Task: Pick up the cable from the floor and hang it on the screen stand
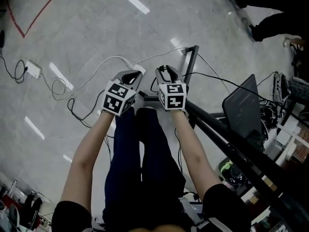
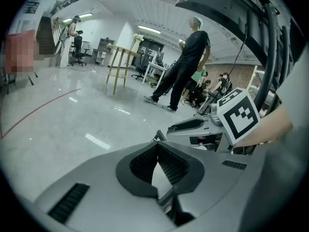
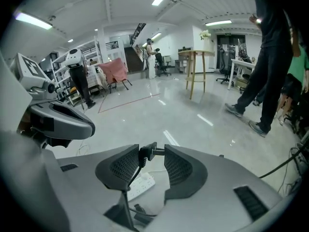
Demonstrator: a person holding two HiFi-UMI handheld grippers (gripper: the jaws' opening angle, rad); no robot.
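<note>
Left gripper (image 2: pixel 158 146): jaw tips pinched together, and we see only pale floor through the gap below them, so we take it as empty. It is held up off the floor, just beside its partner.

Right gripper (image 3: pixel 151 150): jaws partly apart and clamped on the black plug end of the cable (image 3: pixel 133 175). The plug bridges the two tips, and the cord drops away beneath them toward a white power strip (image 3: pixel 143 181) on the floor. How much cord trails below we cannot tell.

Further right is the screen stand (image 1: pixel 227 135), a black bar running off diagonally, near the right gripper but not touching it.

Our reading is that the pick-up is done and the carry is in hand. The next move calls for swinging the plug end right, over the bar, so the cord drapes across it. Only then should the jaws let go, with an eye on the slack snagging below.
</note>
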